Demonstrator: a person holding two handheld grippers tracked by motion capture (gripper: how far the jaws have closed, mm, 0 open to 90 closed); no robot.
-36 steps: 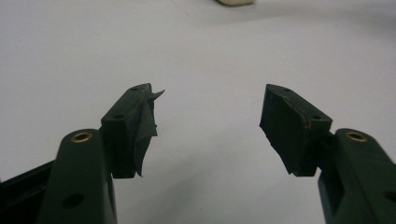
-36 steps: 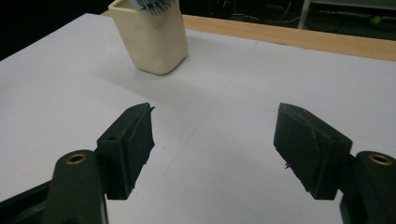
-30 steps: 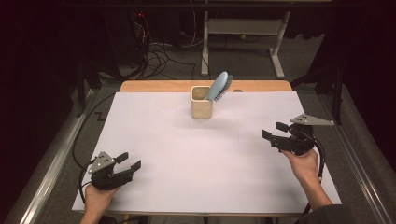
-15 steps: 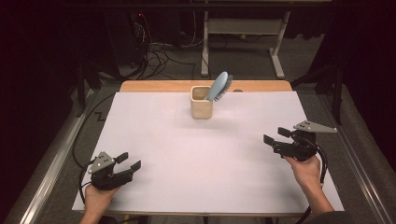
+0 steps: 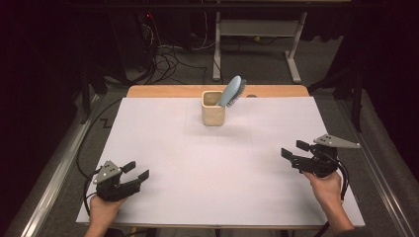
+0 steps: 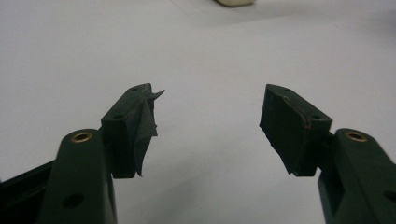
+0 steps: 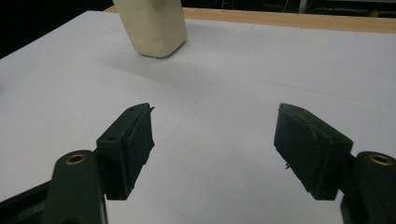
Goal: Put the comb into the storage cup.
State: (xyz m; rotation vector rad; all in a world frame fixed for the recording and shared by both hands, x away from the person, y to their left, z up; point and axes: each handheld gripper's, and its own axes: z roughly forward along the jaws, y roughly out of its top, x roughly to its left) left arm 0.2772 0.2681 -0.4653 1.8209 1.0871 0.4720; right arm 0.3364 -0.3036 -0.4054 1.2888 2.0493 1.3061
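White sheeting is covering the table, with a strip of bare wood showing along its far edge and dark floor with cables lying beyond. Near the far middle of that sheet a cream, square-sided ceramic cup is standing upright, and a light blue plastic hairbrush is sitting in it, leaning out over the cup's right rim with its bristled head up. Well apart from the cup, at the near right of the sheet, the right gripper is hovering in a person's hand, its jaws standing wide with nothing between them. At the near left, the left gripper is resting low by the table's edge, its jaws likewise spread wide and empty.
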